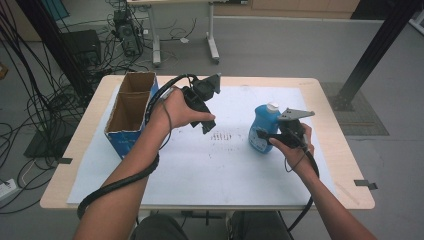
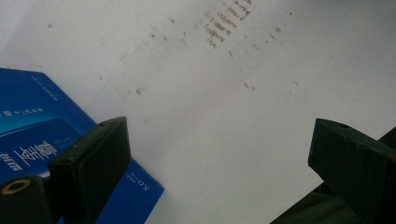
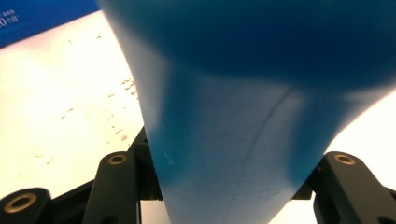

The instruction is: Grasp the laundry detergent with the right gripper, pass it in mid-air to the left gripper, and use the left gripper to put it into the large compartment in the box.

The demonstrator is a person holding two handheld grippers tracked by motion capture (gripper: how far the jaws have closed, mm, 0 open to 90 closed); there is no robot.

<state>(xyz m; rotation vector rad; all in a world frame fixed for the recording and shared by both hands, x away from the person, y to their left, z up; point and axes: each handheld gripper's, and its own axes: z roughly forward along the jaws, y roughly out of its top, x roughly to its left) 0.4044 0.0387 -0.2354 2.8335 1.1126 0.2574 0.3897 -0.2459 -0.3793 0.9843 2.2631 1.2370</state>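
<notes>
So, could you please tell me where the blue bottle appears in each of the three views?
High view: the blue bottle stands right of centre, held by the right tool.
Left gripper view: it is not in it.
Right gripper view: the bottle spans the middle, between the black jaws.
Shared landmark: the stained white sheet.

Open white sheet (image 1: 200,165) is left between the cardboard box (image 1: 131,111) at left and blue bottle (image 1: 262,129) at right.
</notes>
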